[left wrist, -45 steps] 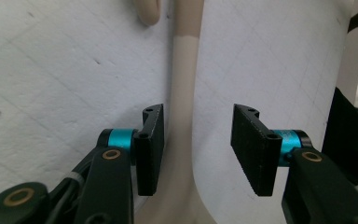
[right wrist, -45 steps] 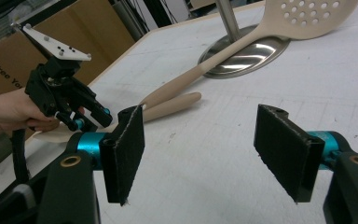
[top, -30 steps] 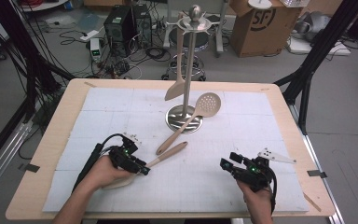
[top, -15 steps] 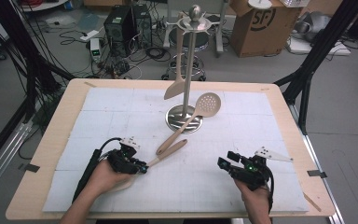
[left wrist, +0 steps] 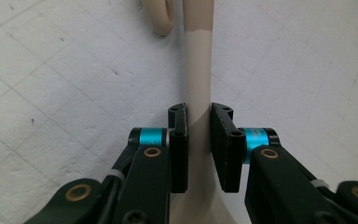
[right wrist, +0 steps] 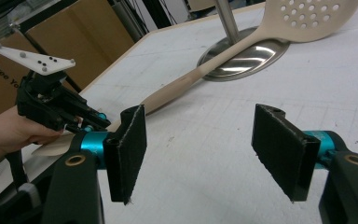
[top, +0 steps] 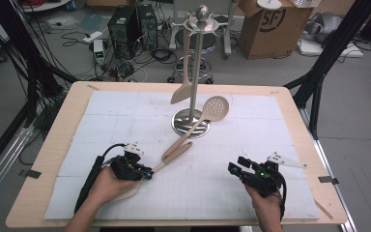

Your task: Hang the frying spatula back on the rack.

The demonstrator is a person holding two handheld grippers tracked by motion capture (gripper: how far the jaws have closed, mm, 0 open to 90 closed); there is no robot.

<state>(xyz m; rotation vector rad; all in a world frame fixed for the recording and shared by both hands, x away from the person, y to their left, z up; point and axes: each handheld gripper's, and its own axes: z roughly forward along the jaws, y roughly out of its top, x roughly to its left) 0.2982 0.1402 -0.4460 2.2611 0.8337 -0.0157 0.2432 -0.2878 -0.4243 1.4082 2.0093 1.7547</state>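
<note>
A beige utensil (top: pixel 158 166) lies on the white mat, its blade end under my left hand. My left gripper (top: pixel 146 174) is shut on its handle (left wrist: pixel 198 70), one pad pressed on each side. The handle widens toward the bottom of the left gripper view. A beige slotted spoon (top: pixel 215 107) rests its head on the stand's round steel base (top: pixel 188 126); its ring-ended handle (left wrist: pixel 161 18) reaches almost to the held handle. My right gripper (top: pixel 234 169) hovers over the mat at the front right, open and holding nothing (right wrist: pixel 200 149). The right gripper view looks toward the left gripper (right wrist: pixel 98 121) and the spoon (right wrist: pixel 307 18).
A steel utensil stand (top: pixel 194 67) rises from mid-table with a beige spatula (top: pixel 182 92) hanging from its top ring. The white mat (top: pixel 280 130) covers a wooden table (top: pixel 299 104). Cardboard boxes, cables and black frame legs stand on the floor beyond.
My left hand and gripper have shifted slightly back and forth along the held handle. The right gripper has edged a little left. The spoon and stand are unmoved.
</note>
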